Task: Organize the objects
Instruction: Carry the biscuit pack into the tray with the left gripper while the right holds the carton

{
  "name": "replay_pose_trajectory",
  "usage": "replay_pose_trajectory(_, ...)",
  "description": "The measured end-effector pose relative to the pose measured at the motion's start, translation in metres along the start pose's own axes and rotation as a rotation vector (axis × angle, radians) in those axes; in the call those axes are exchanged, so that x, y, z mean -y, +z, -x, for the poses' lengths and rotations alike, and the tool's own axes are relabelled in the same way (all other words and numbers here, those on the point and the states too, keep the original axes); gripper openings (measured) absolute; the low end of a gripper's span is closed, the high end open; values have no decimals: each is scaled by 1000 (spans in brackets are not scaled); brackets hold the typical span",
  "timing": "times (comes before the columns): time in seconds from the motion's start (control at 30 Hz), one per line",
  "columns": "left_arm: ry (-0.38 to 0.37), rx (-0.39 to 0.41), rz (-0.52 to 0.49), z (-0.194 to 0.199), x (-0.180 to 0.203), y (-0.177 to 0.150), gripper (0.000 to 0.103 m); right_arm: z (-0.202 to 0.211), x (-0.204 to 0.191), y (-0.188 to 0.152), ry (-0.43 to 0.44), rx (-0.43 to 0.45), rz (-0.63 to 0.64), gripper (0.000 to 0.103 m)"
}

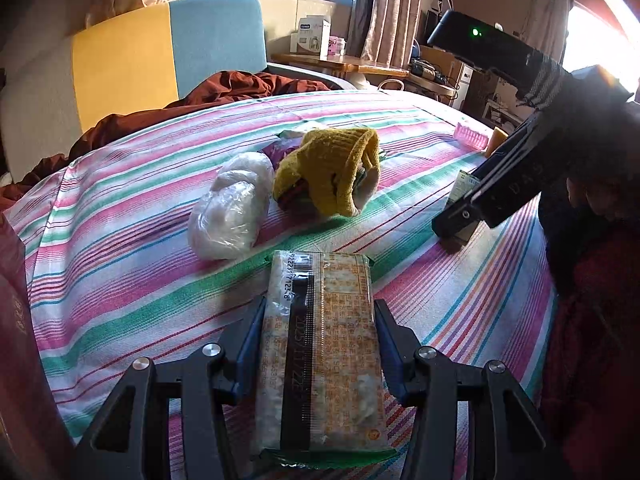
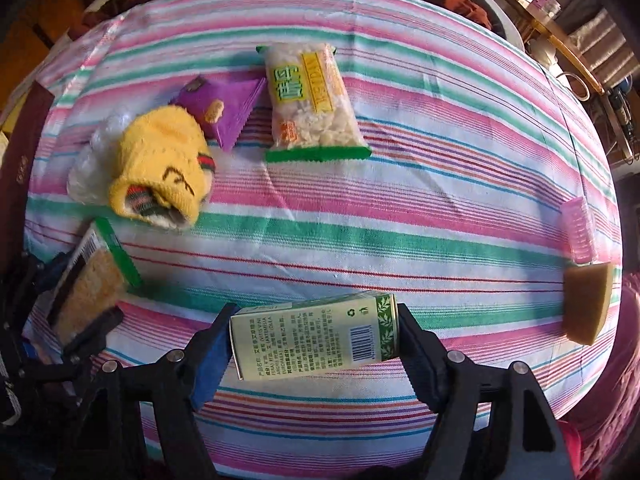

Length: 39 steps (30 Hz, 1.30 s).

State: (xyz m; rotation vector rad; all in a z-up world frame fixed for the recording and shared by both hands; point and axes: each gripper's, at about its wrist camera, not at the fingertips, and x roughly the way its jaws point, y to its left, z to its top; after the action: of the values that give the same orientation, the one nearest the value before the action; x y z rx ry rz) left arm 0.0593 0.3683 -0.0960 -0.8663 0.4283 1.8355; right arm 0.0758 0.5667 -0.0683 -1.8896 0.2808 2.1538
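Observation:
My left gripper (image 1: 318,312) is shut on a long snack packet (image 1: 320,344) with a green edge, held just above the striped bedspread (image 1: 120,240); it shows at the left of the right wrist view (image 2: 86,292). My right gripper (image 2: 316,320) is shut on a pale green carton (image 2: 316,336), seen at the right of the left wrist view (image 1: 460,192). A yellow knitted sock (image 2: 160,168) lies beside a clear plastic bag (image 1: 228,208), a purple packet (image 2: 224,108) and a second rice-snack packet (image 2: 308,100).
A pink comb-like item (image 2: 578,232) and a tan sponge wedge (image 2: 588,304) lie at the bed's right edge. A dark red box (image 1: 20,340) stands at the left. A brown blanket (image 1: 224,88), a chair back and a side table with boxes are beyond.

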Motion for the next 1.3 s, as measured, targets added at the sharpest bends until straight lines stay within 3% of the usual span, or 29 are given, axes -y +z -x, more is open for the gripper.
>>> replay_pose_trajectory(0.3, 9, 1, -8, 0, 1, -1, 52, 2, 38, -8, 112, 21, -128, 77)
replay_pose_trajectory(0.93, 62, -11, -25, 5, 5, -2, 48, -15, 26, -5, 90, -38, -87, 76)
replay_pose_trajectory(1.07, 54, -33, 29, 16, -2, -1, 47, -18, 23, 2, 102, -50, -80, 76)
replay_pose_trajectory(1.3, 69, 4, 100, 50, -20, -6, 47, -21, 16, 2, 104, -46, -85, 76)
